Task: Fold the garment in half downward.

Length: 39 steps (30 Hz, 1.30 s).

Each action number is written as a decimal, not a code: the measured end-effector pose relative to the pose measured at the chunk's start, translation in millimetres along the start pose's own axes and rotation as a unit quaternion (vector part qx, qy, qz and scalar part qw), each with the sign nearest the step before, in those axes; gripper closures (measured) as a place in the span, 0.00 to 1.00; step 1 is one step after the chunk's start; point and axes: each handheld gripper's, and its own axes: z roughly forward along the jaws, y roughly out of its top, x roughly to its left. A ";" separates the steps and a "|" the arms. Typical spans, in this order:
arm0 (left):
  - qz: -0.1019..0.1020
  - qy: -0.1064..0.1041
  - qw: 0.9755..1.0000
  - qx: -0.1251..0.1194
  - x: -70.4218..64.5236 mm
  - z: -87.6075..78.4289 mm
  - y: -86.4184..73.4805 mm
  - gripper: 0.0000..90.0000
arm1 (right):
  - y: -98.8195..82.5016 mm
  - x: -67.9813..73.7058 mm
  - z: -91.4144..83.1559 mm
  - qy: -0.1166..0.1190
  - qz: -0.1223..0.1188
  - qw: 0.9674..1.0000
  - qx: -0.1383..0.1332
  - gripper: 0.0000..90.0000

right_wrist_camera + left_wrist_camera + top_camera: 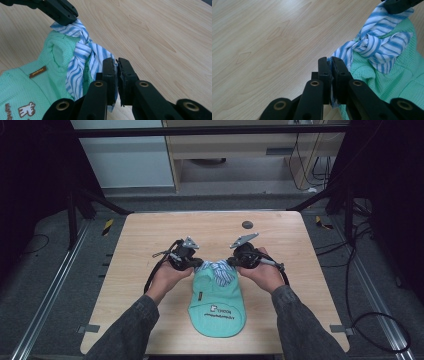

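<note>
Left gripper jaws pinch striped cloth — green garment beneath.

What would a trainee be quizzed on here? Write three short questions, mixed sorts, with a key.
1. True or false: the left gripper is shut on the striped tie.
2. The right gripper grips: A) the green garment B) the striped tie C) the table
3. Fill in: the striped tie is knotted at the garment's ____ end, seen from the high view.

Key: 1 true; 2 B; 3 far.
</note>
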 end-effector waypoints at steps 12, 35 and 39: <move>0.009 0.011 1.000 -0.006 2.6 -8.7 11.6 0.96 | 8.9 0.2 -8.1 -0.006 -0.015 1.000 -0.005 0.94; 0.019 0.004 1.000 -0.011 8.6 -16.0 21.9 0.96 | 17.7 -6.2 -9.4 -0.022 -0.037 0.999 -0.004 0.95; 0.018 0.010 1.000 -0.015 12.1 -19.1 28.6 0.96 | 21.1 -7.7 -8.8 -0.028 -0.041 0.999 -0.003 0.95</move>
